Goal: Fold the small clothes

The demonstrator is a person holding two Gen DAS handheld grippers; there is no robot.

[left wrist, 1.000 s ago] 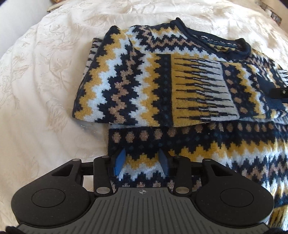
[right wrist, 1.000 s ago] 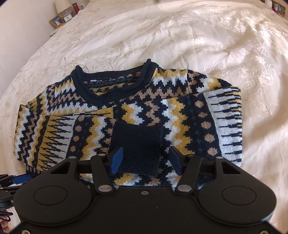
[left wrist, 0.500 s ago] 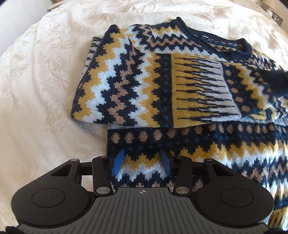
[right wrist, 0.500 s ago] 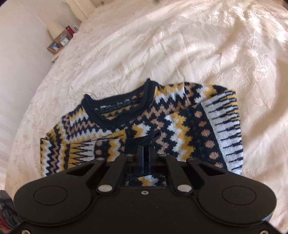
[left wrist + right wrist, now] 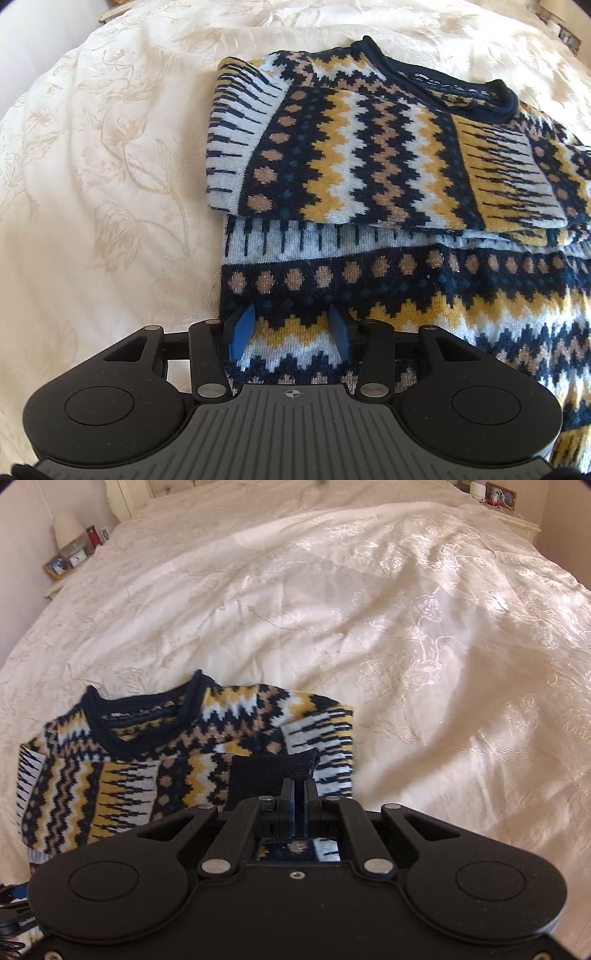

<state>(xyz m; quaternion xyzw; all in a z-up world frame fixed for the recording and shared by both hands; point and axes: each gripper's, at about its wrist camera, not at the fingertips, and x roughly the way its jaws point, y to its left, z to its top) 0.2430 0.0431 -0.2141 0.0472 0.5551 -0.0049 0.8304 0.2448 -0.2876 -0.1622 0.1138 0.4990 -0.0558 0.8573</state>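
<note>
Over the interval, the black two-finger right gripper (image 5: 298, 794) went from spread wide around the dark navy ribbed cuff (image 5: 271, 775) to pinched tight on it, then rose and drew back, so more cream embroidered bedspread (image 5: 369, 609) showed. The navy, mustard and white zigzag-knit sweater (image 5: 369, 155) appeared larger in the left wrist view (camera nearer).

sweater (image 5: 369, 177) runs past the right edge.
</note>
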